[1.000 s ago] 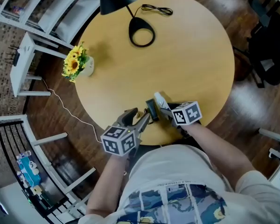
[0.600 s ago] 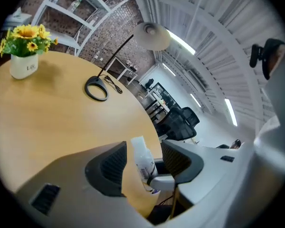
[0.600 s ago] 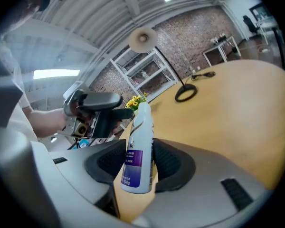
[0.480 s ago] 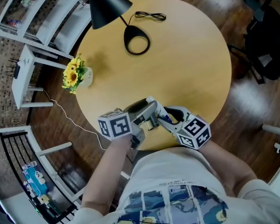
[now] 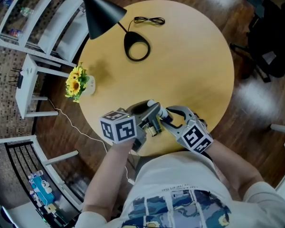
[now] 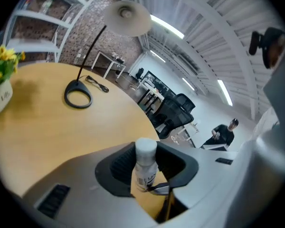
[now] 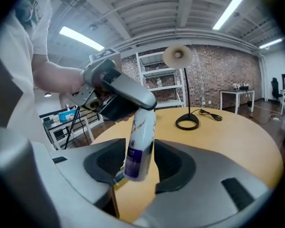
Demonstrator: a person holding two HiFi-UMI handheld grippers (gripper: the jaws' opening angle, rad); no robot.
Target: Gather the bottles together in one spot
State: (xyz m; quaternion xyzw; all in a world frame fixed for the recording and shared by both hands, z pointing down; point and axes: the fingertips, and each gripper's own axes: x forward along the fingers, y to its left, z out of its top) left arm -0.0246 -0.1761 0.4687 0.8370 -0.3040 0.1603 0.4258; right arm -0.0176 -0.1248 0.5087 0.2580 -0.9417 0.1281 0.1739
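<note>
Round wooden table (image 5: 194,65), work at its near edge. Left gripper (image 5: 149,114): jaws just closed in, now clamped on the capped top of the white bottle (image 7: 141,146). Right gripper (image 7: 137,163): clamped on the same bottle's lower body, with the bottle tilted. Farther out: black lamp (image 5: 100,11), sunflower pot (image 5: 76,82).

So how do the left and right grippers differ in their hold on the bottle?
The left gripper grips the bottle at its white-capped top; the right gripper grips lower, around its purple-labelled body. The left gripper's jaws have just been closing onto it; the right gripper's have just eased slightly open, with the bottle between them. Shared: both hold the one bottle.
</note>
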